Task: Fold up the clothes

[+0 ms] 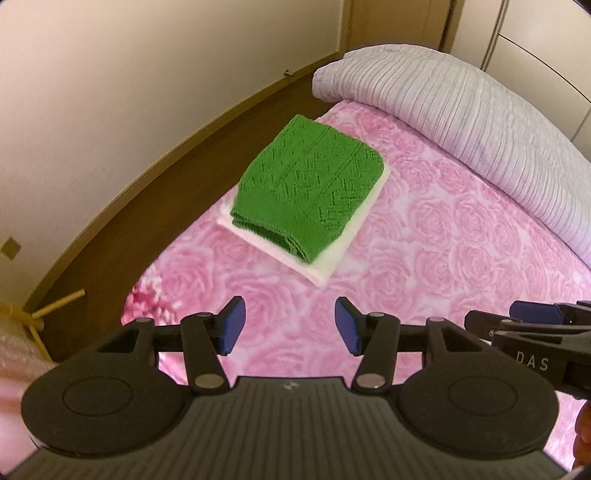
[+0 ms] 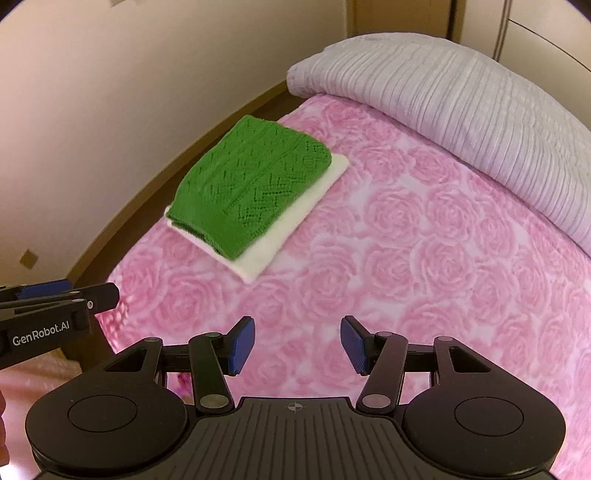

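Bed cover: pink fleece blanket with a rose pattern [image 2: 406, 240], spread flat over the mattress.
Bedding roll: pale lilac ribbed quilt [image 2: 461, 110], bunched along the far side of the bed.
Bed frame: curved brown wooden side rail [image 1: 122, 206], running beside the wall.
Wall: plain cream plaster [image 1: 129, 92], with a small brass-coloured square plate [image 1: 10, 248] low down.
Wardrobe: cream panelled doors [image 2: 546, 33], behind the quilt.
Light: warm, even, indoor.

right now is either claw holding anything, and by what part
Nothing is held. The left claw and right claw are both open and empty above the pink blanket, short of the folded green knit on the white garment.
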The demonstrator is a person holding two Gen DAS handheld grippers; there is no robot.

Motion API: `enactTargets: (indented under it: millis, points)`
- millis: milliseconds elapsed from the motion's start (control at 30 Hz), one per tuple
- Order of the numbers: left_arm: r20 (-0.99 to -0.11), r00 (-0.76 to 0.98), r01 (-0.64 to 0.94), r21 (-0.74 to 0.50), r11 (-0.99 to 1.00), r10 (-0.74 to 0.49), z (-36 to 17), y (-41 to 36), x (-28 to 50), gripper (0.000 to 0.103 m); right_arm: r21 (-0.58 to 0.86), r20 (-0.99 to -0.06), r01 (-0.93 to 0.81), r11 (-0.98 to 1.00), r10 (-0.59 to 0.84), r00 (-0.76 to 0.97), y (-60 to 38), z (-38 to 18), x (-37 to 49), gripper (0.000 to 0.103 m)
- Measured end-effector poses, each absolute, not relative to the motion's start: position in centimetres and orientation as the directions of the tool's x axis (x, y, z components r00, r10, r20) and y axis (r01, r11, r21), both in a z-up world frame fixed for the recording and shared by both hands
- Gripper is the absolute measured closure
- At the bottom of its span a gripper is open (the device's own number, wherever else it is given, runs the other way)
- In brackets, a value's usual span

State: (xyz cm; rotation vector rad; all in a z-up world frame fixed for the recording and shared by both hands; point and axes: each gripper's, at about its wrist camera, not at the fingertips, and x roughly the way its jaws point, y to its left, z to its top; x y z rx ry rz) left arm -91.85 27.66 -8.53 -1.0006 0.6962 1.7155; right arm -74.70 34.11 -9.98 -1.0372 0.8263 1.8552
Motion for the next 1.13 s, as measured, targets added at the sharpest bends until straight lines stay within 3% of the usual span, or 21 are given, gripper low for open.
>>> enactTargets:
  millis: [667,1133]
  points:
    - [-0.862,-0.252,-0.861,-0.007,-0.509,0.439,-8.7,24.6,-84.2,0.054,0.143,-0.873,-0.795,-0.589,0.303,-0.382,34.8,-9.6,-68.4,0.048]
    - [-0.842,-0.319,-0.828,0.023,-0.561,0.436,-8.0,24.5,-83.7,0.05,0.163,-0.863,-0.756,-0.634,0.28,-0.421,35.1,-9.4,-68.5,0.048]
